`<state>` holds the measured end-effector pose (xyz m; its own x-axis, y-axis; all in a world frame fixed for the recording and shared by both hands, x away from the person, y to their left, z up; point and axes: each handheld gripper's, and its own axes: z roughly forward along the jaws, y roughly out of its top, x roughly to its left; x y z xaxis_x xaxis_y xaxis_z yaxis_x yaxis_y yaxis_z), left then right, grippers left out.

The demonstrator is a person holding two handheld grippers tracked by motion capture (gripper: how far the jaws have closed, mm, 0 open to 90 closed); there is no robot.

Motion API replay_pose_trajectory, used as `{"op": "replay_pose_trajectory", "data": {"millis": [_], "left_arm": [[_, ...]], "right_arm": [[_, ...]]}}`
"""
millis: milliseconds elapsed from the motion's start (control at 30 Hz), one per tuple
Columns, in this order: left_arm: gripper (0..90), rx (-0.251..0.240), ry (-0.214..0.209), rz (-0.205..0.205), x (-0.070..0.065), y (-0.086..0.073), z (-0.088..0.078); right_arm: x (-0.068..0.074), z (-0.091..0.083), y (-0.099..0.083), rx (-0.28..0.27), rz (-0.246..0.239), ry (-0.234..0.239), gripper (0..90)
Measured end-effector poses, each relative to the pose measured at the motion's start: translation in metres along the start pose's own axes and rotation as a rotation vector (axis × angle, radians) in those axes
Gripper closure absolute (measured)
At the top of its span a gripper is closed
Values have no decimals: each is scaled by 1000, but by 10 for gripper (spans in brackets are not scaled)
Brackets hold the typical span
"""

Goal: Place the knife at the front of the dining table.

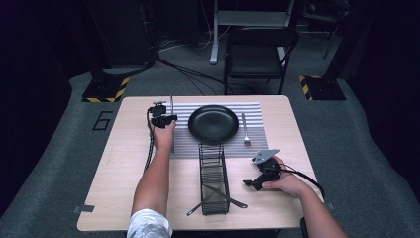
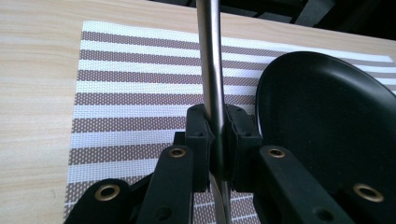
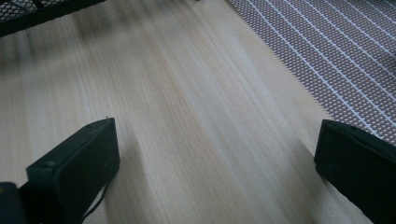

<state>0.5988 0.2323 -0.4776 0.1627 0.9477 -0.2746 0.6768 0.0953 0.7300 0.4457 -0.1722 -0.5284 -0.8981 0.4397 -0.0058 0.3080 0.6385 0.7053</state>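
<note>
My left gripper (image 1: pixel 168 118) (image 2: pixel 217 135) is shut on a long metal knife (image 1: pixel 172 105) (image 2: pixel 210 60), which it holds over the left part of a striped placemat (image 1: pixel 255 111) (image 2: pixel 135 84). The knife's handle points away from me, toward the table's far edge. A black plate (image 1: pixel 213 123) (image 2: pixel 327 116) sits on the mat just right of this gripper. A fork (image 1: pixel 244 129) lies on the mat to the plate's right. My right gripper (image 1: pixel 250 184) (image 3: pixel 215 140) stands open above bare wood near the mat's front right corner, with nothing between its jaws.
A black wire basket (image 1: pixel 214 178) (image 3: pixel 42 11) stands in the middle front of the wooden table (image 1: pixel 114 163) (image 3: pixel 187 93), with cutlery (image 1: pixel 218 196) lying in its near end. The striped placemat (image 3: pixel 336 51) lies ahead of my right gripper. A chair (image 1: pixel 257 54) stands beyond the far edge.
</note>
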Motion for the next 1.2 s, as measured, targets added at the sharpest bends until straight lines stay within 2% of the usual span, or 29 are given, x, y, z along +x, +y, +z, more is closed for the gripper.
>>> {"op": "replay_pose_trajectory", "data": {"millis": [67, 233, 367, 467, 500, 733, 767, 800, 833, 933, 1067, 1100, 1200], "left_arm": [[808, 9, 5, 5, -1, 0, 4], [809, 4, 3, -28, 0, -4, 13], [819, 12, 40, -2, 2, -7, 19], [821, 21, 39, -25, 5, -11, 23], [821, 21, 44, -44, 6, -13, 26], [822, 24, 48, -61, 7, -16, 34], [821, 16, 52, -85, 8, -17, 36], [821, 16, 52, -85, 8, -17, 36], [821, 13, 52, -103, 9, -18, 38], [821, 18, 59, -102, 9, -17, 39], [821, -4, 60, -112, 10, -16, 39], [821, -13, 72, -107, 12, -17, 39], [809, -5, 79, -105, 13, -17, 39]], "right_arm": [[0, 0, 0, 0, 3, -1, 0], [0, 0, 0, 0, 1, 0, 0], [0, 0, 0, 1, 3, 1, 0], [0, 0, 0, 0, 1, 1, 0], [0, 0, 0, 0, 1, 0, 0], [0, 0, 0, 0, 4, 0, 0], [0, 0, 0, 0, 2, -1, 0], [0, 0, 0, 0, 2, -1, 0], [0, 0, 0, 0, 3, -1, 0], [0, 0, 0, 0, 1, 0, 0], [0, 0, 0, 0, 1, 1, 0], [0, 0, 0, 0, 1, 1, 0], [0, 0, 0, 1, 5, 0, 0]]}}
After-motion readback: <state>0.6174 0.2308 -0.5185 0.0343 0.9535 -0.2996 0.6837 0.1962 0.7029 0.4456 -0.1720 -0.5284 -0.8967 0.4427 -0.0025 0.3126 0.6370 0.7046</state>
